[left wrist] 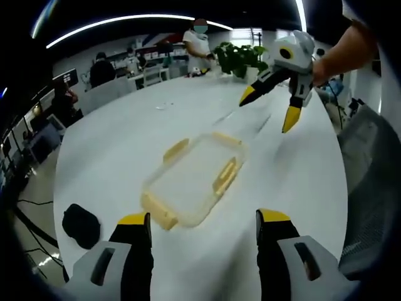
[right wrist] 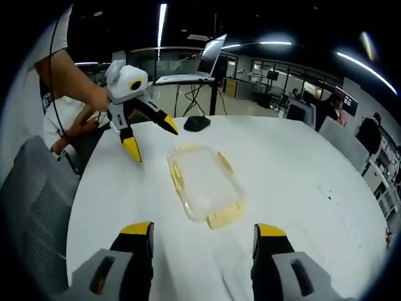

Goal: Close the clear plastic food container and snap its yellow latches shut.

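Note:
The clear plastic food container (left wrist: pixel 194 179) lies flat on the white table (left wrist: pixel 113 150), its yellow latches (left wrist: pixel 225 175) flaring outward along the sides. In the left gripper view my left gripper (left wrist: pixel 203 219) is open just short of it, with nothing between the jaws. My right gripper (left wrist: pixel 268 111) hovers open beyond the container, held by a hand. The right gripper view shows the container (right wrist: pixel 203 185) ahead of my open right gripper (right wrist: pixel 203 230). There my left gripper (right wrist: pixel 151 139) stands open above the table at the far left.
A small black object (left wrist: pixel 81 224) (right wrist: pixel 196 123) rests on the table near the container. A potted plant (left wrist: pixel 241 58) stands at the table's far edge. A grey mesh chair (right wrist: pixel 31 207) sits by the table, and a laptop on a stand (right wrist: pixel 194 69) behind it.

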Tool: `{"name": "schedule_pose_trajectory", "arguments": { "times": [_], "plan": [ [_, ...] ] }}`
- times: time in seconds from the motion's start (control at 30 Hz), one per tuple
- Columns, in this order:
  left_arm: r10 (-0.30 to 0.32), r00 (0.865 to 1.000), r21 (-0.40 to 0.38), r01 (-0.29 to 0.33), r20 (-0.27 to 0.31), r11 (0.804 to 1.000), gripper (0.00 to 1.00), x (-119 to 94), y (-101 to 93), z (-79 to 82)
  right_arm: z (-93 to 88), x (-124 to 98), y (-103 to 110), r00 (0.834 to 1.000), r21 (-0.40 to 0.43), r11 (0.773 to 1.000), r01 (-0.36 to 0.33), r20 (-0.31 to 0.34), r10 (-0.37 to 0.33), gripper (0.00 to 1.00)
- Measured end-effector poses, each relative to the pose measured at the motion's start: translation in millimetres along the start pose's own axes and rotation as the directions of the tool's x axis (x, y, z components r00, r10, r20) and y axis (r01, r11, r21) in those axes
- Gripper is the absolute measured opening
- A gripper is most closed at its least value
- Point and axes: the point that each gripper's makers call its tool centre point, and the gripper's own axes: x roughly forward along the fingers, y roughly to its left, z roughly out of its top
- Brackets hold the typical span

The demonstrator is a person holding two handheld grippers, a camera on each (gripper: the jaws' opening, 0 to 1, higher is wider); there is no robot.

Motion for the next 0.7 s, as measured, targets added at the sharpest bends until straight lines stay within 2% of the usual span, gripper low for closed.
{"name": "schedule_pose_trajectory", "arguments": {
  "times": [0.7],
  "plan": [
    [-0.055, 0.995, 0.107, 0.064, -0.083, 0.992, 0.64, 8, 23.9, -8.2, -0.2, 18, -15, 0.999, -0.063, 0.998, -0.032, -0.039, 0.030, 0.59]
  ]
}}
